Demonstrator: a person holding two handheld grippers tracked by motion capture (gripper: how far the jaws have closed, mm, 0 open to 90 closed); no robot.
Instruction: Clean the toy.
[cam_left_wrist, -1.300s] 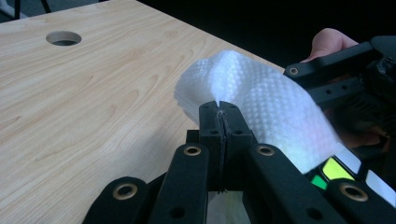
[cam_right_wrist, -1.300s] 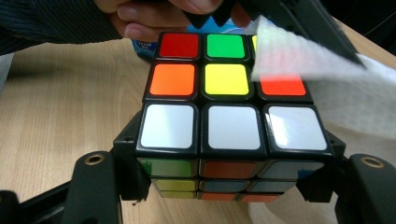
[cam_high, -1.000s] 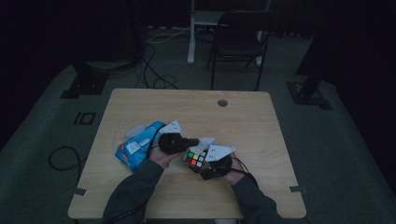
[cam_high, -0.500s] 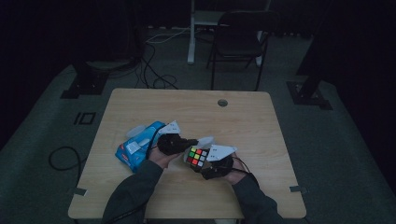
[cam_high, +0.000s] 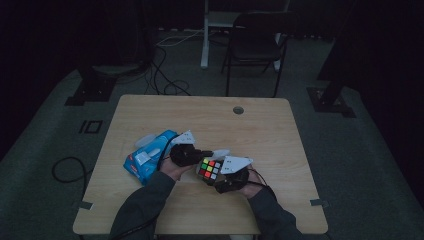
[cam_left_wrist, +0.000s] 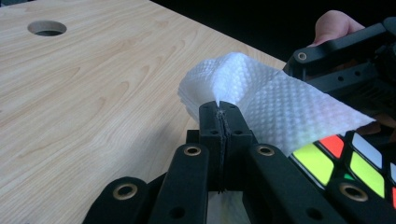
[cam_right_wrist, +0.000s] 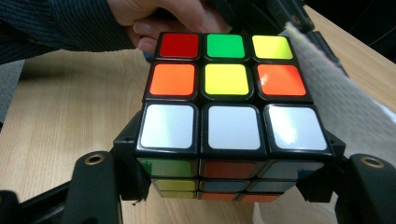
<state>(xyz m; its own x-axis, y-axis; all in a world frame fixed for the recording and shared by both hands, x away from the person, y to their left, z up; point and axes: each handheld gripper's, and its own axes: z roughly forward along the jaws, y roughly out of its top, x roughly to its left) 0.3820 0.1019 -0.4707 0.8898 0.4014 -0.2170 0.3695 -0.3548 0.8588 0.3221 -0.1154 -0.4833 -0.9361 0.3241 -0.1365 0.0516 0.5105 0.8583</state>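
Observation:
A scrambled colour cube (cam_high: 209, 169) is held just above the wooden table (cam_high: 260, 135), near its front middle. My right gripper (cam_high: 216, 176) is shut on it; in the right gripper view the jaws clamp the cube (cam_right_wrist: 229, 93) at its lower left and right sides, under a row of white tiles. My left gripper (cam_high: 212, 153) is shut on a white paper tissue (cam_high: 222, 152). In the left gripper view its jaws (cam_left_wrist: 219, 109) meet on a fold of the tissue (cam_left_wrist: 266, 100), which lies against the cube (cam_left_wrist: 348, 161). The tissue (cam_right_wrist: 345, 107) drapes along the cube's right side.
A blue pack of wipes (cam_high: 150, 156) lies on the table left of my left hand. A round cable hole (cam_high: 238, 109) sits near the far edge. Beyond the table stand a dark chair (cam_high: 255, 45) and floor cables (cam_high: 165, 87).

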